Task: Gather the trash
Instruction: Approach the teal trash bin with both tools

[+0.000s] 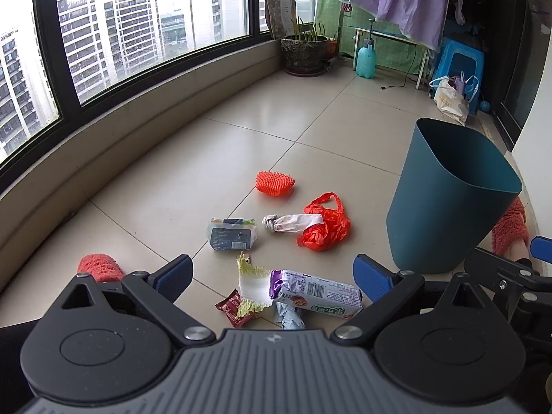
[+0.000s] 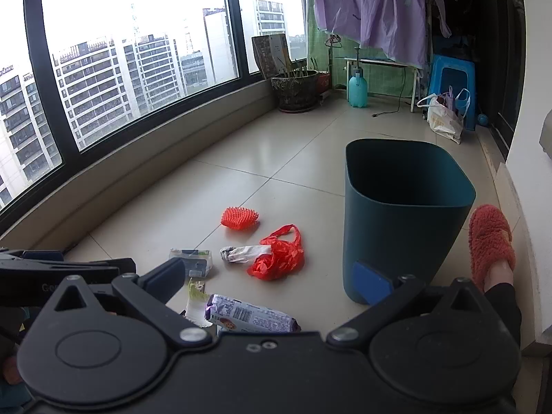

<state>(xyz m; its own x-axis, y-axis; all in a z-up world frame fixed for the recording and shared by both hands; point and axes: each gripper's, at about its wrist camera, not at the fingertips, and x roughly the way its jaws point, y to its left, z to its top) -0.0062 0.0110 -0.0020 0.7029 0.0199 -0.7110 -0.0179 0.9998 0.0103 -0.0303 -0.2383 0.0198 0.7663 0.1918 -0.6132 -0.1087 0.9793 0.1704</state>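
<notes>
Both grippers are hanging over the tiled floor, tilted down, jaws standing wide apart with nothing between them. The purple biscuit packet is lying nearest, just ahead of the left gripper — long axis running left-right across its jaws. The right gripper is facing the teal bin, which is standing upright, mouth open, right of the litter. The red plastic bag and orange spiky pad are lying farther out — open floor all round them.

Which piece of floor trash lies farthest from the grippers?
The orange spiky pad, alone on the tile beyond the red plastic bag and the wipes pack. The purple snack packet is the nearest.
</notes>
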